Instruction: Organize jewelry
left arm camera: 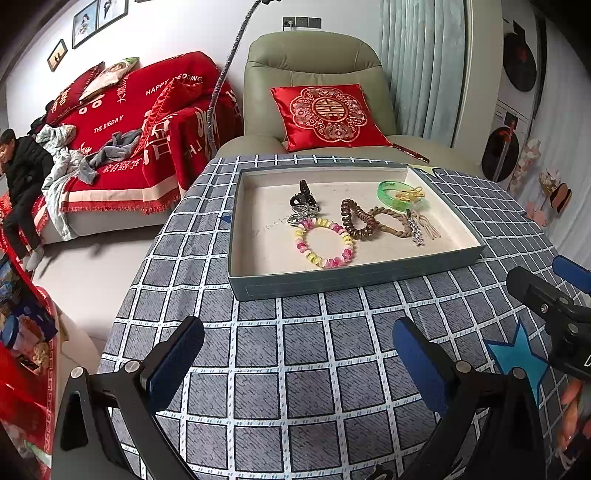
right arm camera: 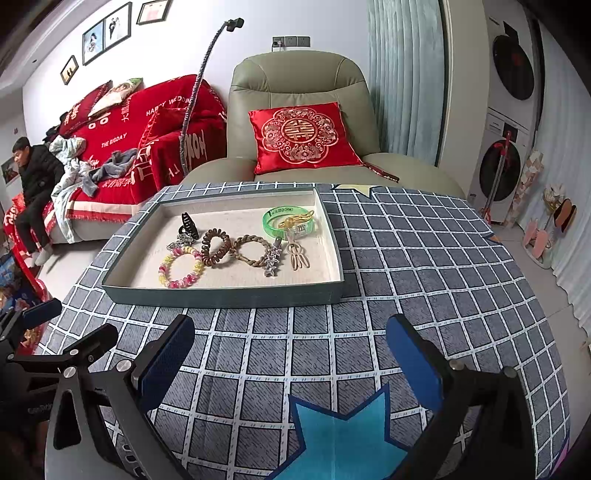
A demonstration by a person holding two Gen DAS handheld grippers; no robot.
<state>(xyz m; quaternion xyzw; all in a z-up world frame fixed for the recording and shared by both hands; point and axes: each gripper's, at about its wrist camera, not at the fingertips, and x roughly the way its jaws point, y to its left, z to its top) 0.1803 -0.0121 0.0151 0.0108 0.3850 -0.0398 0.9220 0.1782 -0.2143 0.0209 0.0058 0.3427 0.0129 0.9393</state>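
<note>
We hold our left tool (left arm camera: 297, 363) and right tool (right arm camera: 290, 360) wide apart and empty over the grey checked tabletop (left arm camera: 306, 350). All the jewelry sits in the flat grey tray (right arm camera: 221, 295): either sorted or still waiting. A green armchair (right arm camera: 295, 77) stands behind.

- Both views bright; even, soft daylight, no harsh glare
- Curtain (left arm camera: 421, 66) glows pale, light seems to enter from that side
- Shadows faint: thin dark band inside the tray (right arm camera: 221, 291) wall, soft patch under the table on the floor (left arm camera: 92, 266)
- Strong fisheye bending; table (right arm camera: 424, 258) grid lines curve, corners black
- Centre sharp; edges smeared, picture frames (right arm camera: 107, 31) slightly soft
</note>
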